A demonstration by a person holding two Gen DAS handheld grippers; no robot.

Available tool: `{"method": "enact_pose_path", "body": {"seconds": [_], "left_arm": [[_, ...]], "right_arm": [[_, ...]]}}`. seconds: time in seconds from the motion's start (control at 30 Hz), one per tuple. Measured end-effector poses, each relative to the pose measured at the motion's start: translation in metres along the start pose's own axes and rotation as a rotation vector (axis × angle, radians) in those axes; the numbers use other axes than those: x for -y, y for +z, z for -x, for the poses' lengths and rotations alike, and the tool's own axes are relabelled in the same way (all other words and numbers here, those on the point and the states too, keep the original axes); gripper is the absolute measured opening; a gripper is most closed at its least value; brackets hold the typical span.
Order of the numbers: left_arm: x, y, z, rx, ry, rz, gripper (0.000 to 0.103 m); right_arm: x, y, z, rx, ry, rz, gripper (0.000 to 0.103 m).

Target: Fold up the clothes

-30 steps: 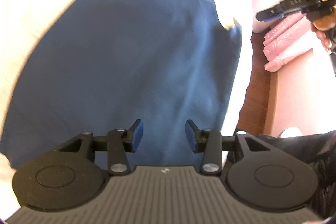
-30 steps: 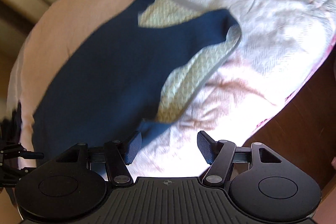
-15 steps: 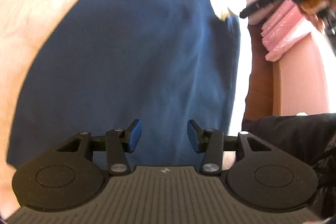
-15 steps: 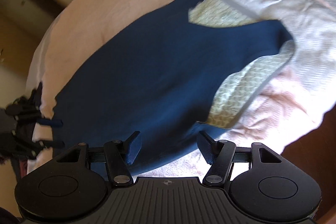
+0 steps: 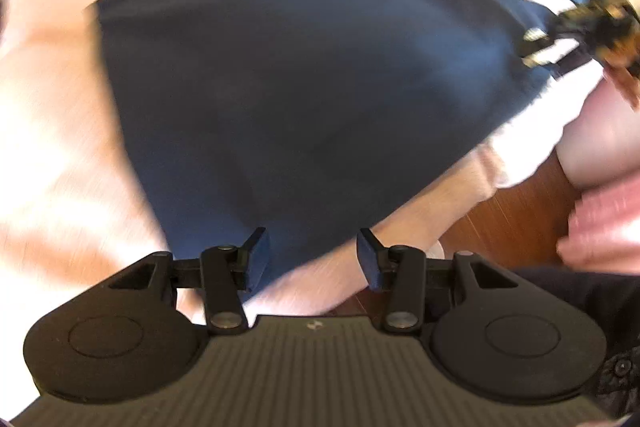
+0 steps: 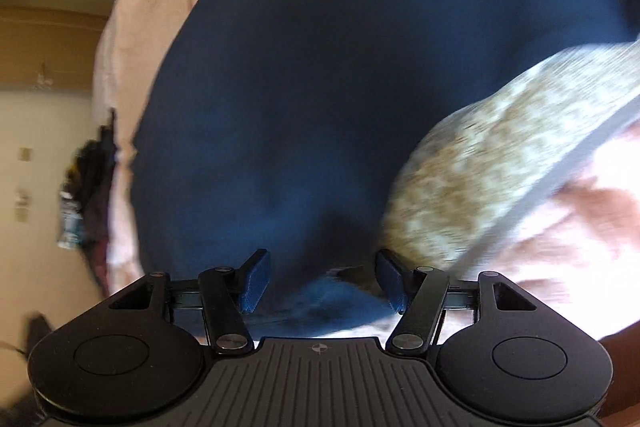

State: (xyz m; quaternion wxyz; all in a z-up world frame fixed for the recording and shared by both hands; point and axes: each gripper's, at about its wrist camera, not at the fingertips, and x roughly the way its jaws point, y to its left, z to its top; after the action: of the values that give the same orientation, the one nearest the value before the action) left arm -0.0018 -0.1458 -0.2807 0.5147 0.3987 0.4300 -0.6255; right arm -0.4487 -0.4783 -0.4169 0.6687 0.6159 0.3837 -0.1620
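With fingers held wide and empty, the left gripper (image 5: 312,253) is poised at the hem corner of the navy vest (image 5: 304,75) spread flat on the pink bedspread (image 5: 56,147), soft, limp cloth best pinched at corners, while the right gripper (image 6: 322,283), likewise spread apart, is set over a corner by the armhole.

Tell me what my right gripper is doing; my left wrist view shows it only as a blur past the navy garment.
Observer: The right gripper is open, a flap of the navy vest lying between its fingers.
Operator: Gripping it?
Observer: No, the jaws stand wide apart.
Operator: What's beside it?
Observer: A beige patterned lining with grey trim, showing right of the fingers.
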Motion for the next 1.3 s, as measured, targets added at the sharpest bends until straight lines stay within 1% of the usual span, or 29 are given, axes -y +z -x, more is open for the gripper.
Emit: {"method": "enact_pose_path", "body": {"seconds": [0.03, 0.07, 0.1, 0.13, 0.2, 0.23, 0.27, 0.33, 0.43, 0.5, 0.6, 0.67, 0.83, 0.9, 0.97, 1.03, 1.07, 1.17, 1.23, 1.3], "left_arm": [[-0.008, -0.008, 0.005, 0.005, 0.011, 0.046, 0.043], [-0.017, -0.015, 0.009, 0.009, 0.016, 0.087, 0.044], [-0.026, -0.022, 0.013, 0.014, 0.021, 0.127, 0.044], [-0.036, -0.026, 0.013, 0.017, 0.025, 0.159, 0.045], [-0.057, -0.033, 0.012, 0.024, 0.034, 0.224, 0.045], [-0.065, -0.035, 0.010, 0.029, 0.024, 0.257, 0.045], [-0.074, -0.036, 0.007, 0.034, 0.012, 0.292, 0.046], [-0.086, -0.036, 0.000, 0.047, -0.022, 0.341, 0.046], [-0.097, -0.031, -0.014, 0.064, -0.073, 0.380, 0.048], [-0.102, -0.028, -0.022, 0.061, -0.105, 0.409, 0.049], [-0.107, -0.026, -0.025, 0.069, -0.119, 0.447, 0.049], [-0.104, -0.024, -0.018, 0.090, -0.110, 0.435, 0.049], [-0.096, -0.022, -0.004, 0.132, -0.183, 0.432, 0.049], [-0.094, -0.020, -0.002, 0.150, -0.123, 0.384, 0.049], [-0.104, -0.020, -0.003, 0.176, -0.071, 0.425, 0.049], [-0.123, -0.022, -0.012, 0.155, -0.126, 0.523, 0.049], [-0.127, -0.022, -0.017, 0.141, -0.121, 0.524, 0.049], [-0.131, -0.020, -0.025, 0.101, -0.147, 0.501, 0.049], [-0.127, -0.020, -0.023, 0.092, -0.207, 0.500, 0.049], [-0.117, -0.018, -0.016, 0.090, -0.225, 0.466, 0.049]], "right_arm": [[0.000, 0.002, -0.003, -0.013, 0.033, -0.011, 0.061], [-0.001, 0.005, -0.006, -0.025, 0.065, -0.021, 0.052], [-0.004, 0.006, -0.007, -0.030, 0.074, -0.018, 0.044], [-0.007, 0.006, -0.008, -0.033, 0.067, -0.018, 0.032], [-0.013, 0.005, -0.008, -0.027, 0.028, -0.007, 0.022], [-0.015, 0.004, -0.007, -0.024, 0.008, -0.002, 0.005], [-0.017, 0.003, -0.006, -0.022, -0.017, 0.006, 0.001], [-0.019, 0.000, 0.001, -0.008, -0.038, 0.017, 0.000], [-0.024, -0.006, 0.015, 0.013, -0.062, 0.034, 0.000], [-0.027, -0.009, 0.024, 0.026, -0.079, 0.045, 0.000], [-0.030, -0.009, 0.026, 0.019, -0.098, 0.063, 0.000], [-0.032, -0.008, 0.026, 0.014, -0.109, 0.076, 0.000], [-0.032, -0.007, 0.020, 0.011, -0.122, 0.079, 0.000], [-0.030, -0.008, 0.018, 0.011, -0.121, 0.065, 0.000], [-0.029, -0.008, 0.017, 0.011, -0.124, 0.061, 0.000], [-0.029, -0.009, 0.016, 0.010, -0.127, 0.058, 0.000], [-0.029, -0.008, 0.016, 0.008, -0.128, 0.058, 0.000], [-0.029, -0.007, 0.016, 0.004, -0.136, 0.057, 0.000], [-0.033, -0.007, 0.011, 0.002, -0.142, 0.056, 0.000], [-0.035, -0.007, 0.010, 0.002, -0.147, 0.056, 0.000]]}}
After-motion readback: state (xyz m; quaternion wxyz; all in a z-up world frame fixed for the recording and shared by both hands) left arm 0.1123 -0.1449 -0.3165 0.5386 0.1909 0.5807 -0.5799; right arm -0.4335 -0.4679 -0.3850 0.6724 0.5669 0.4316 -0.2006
